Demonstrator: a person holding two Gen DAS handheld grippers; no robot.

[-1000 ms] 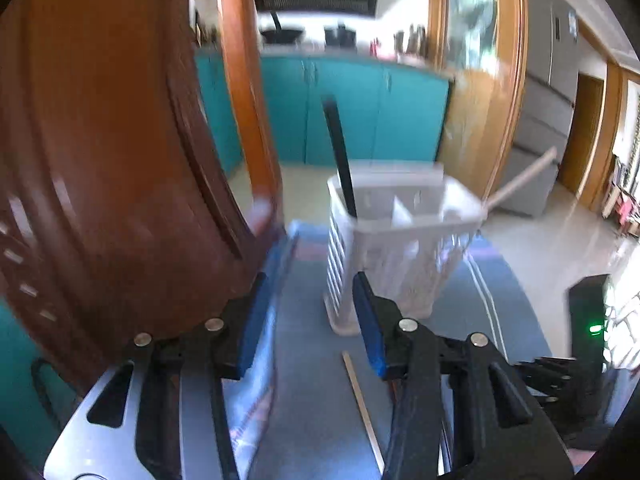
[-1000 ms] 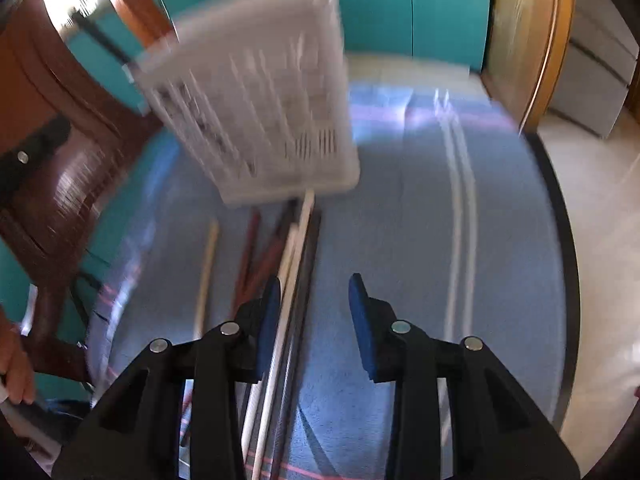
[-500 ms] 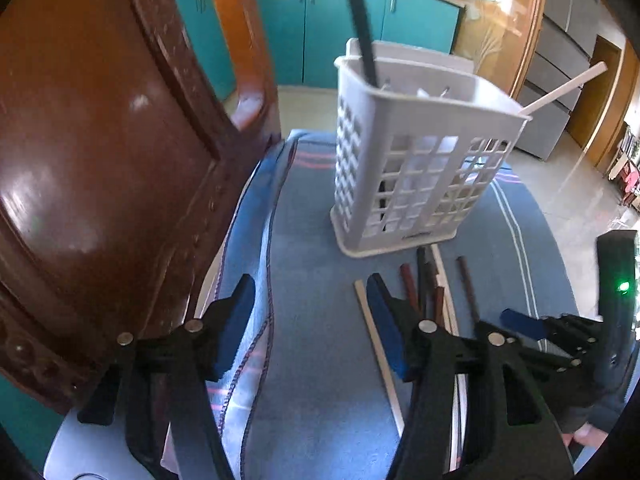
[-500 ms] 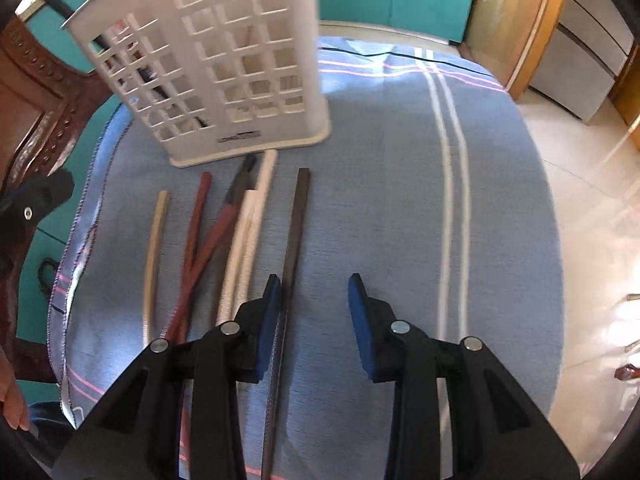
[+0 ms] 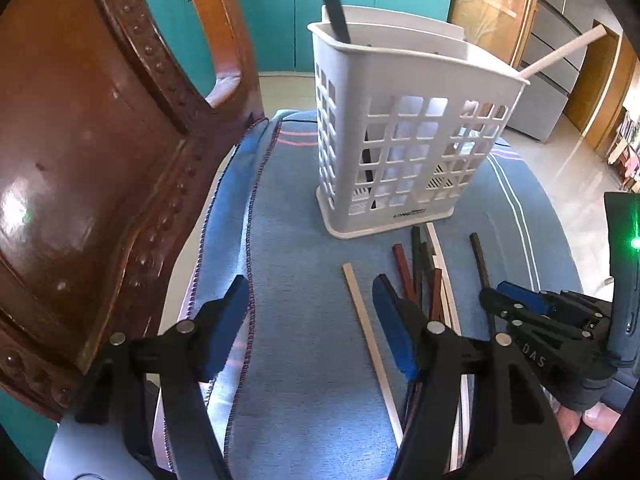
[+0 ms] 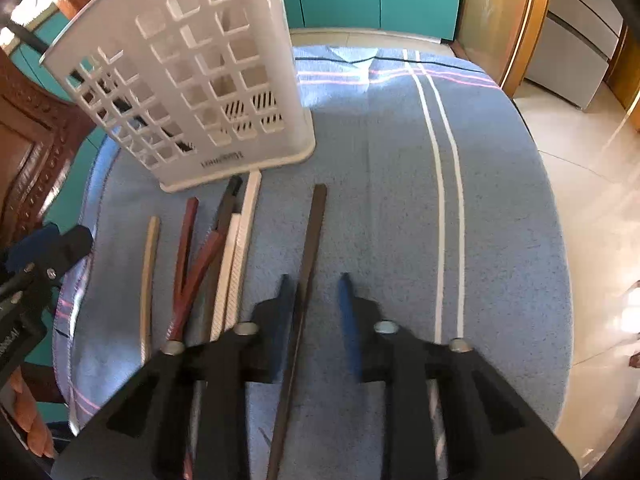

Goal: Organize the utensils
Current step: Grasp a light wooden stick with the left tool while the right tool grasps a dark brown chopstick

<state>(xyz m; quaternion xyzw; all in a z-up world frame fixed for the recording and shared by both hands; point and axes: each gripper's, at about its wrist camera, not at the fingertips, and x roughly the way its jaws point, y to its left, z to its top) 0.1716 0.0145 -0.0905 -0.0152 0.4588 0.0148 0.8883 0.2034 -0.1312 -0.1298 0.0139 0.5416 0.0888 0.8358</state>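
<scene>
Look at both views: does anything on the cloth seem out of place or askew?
Yes. Several chopsticks lie loose and crossed on the blue cloth in front of the white basket, not standing inside it. One dark chopstick lies apart, between the right gripper's fingers.

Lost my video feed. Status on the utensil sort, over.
Left gripper jaws just opened wider, empty. Right gripper jaws just closing around dark chopstick, not clamped. Basket upright beyond, two sticks inside. Other chopsticks lie close alongside.
</scene>
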